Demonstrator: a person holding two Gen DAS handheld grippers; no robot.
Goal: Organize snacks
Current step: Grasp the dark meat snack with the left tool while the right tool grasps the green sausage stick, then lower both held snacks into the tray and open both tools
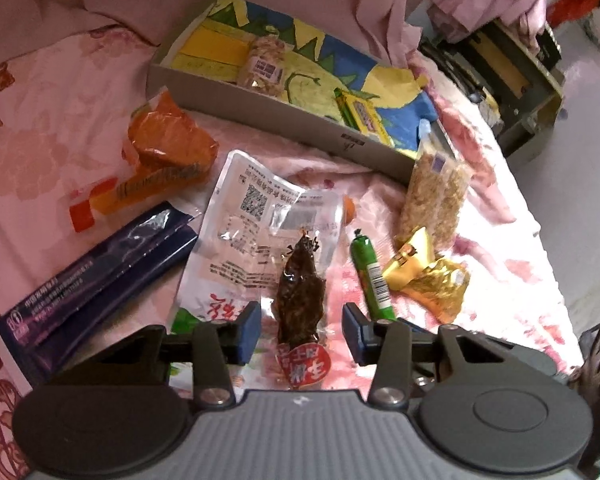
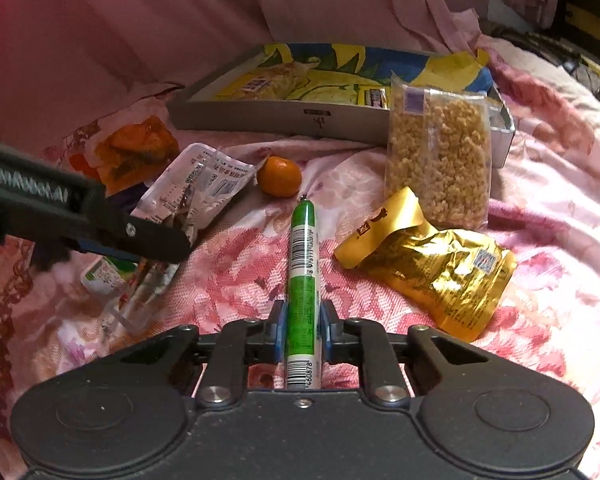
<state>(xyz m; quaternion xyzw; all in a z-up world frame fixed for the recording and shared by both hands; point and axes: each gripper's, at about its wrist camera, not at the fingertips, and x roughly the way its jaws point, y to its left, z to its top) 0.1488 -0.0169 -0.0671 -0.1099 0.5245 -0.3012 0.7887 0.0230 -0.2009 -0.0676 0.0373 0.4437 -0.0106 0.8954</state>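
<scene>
1. Your right gripper [image 2: 302,326] is clamped on the green sausage stick [image 2: 302,280]: both blue pads press its sides, and the stick runs straight ahead from between them, lying on the pink floral bedspread [image 2: 236,272].
2. Just past the far tip of that stick sits a small orange mandarin [image 2: 279,176].
3. Ahead and to the right of your right gripper lies a crumpled gold pouch [image 2: 440,272], and beyond it a clear bag of puffed grain snack [image 2: 439,160] leans against the near wall of the grey cardboard tray [image 2: 276,120].
4. Your left gripper [image 1: 301,332] stands apart around a clear pack holding a dark dried-meat piece [image 1: 300,300]. The pack lies between the two blue pads, with a gap showing on either side, so nothing is pinched.
5. That pack rests on top of a larger clear-and-white packet [image 1: 240,216], which spreads ahead and to the left of your left gripper.
6. Further left of your left gripper lies a long dark-blue box [image 1: 96,276], and beyond it an orange wrapped snack [image 1: 168,148].
7. The tray, well ahead of both grippers, already holds a clear snack bag [image 1: 260,68] and a yellow bar [image 1: 364,116] on its colourful lining.
</scene>
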